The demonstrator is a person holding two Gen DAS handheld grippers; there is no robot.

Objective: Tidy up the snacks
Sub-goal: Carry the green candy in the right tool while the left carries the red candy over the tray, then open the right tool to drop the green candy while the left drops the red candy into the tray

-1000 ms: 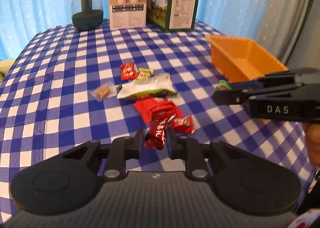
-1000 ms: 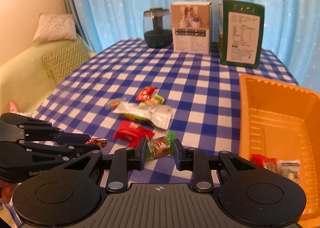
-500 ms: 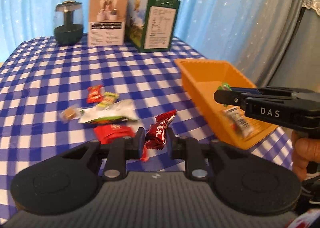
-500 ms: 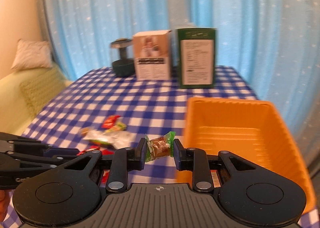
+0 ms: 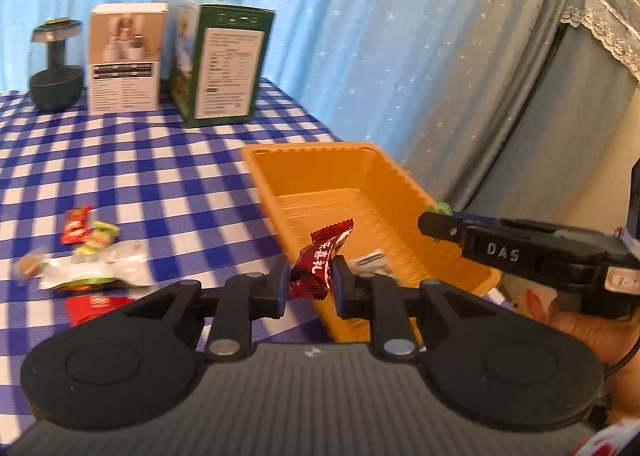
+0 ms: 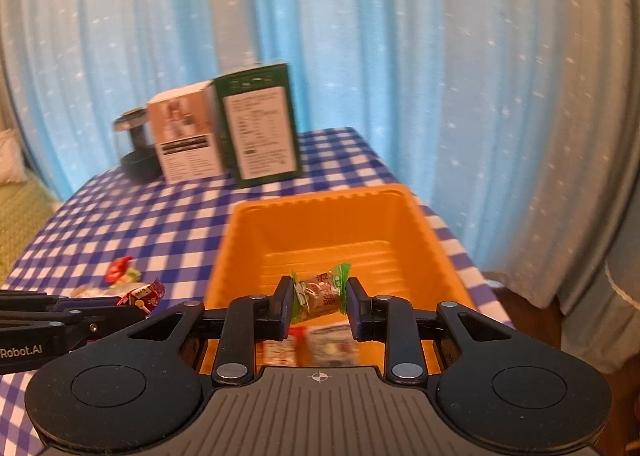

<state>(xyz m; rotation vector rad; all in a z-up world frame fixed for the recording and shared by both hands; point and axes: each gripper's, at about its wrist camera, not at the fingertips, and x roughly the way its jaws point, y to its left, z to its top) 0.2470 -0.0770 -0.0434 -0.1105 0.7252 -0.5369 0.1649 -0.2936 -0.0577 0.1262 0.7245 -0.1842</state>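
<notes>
My left gripper (image 5: 310,280) is shut on a dark red candy wrapper (image 5: 322,260), held just over the near left rim of the orange tray (image 5: 320,171). Over the tray's near end, my right gripper (image 6: 318,306) is shut on a green-ended wrapped candy (image 6: 320,292). Each gripper shows in the other's view: the right gripper (image 5: 434,224) at the right, the left gripper (image 6: 138,306) at the left. Two packets (image 6: 308,348) lie on the tray floor. Several loose snacks (image 5: 92,264) remain on the checked cloth.
A dark green jar (image 5: 56,63), a white box (image 5: 126,57) and a green box (image 5: 218,63) stand at the table's far edge before a blue curtain. A grey cloth-covered object (image 5: 568,103) stands right of the table. A hand (image 5: 592,332) holds the right gripper.
Both grippers rose and moved right from above the snack pile to the orange tray, each still holding its candy. The right gripper rolled a little.
</notes>
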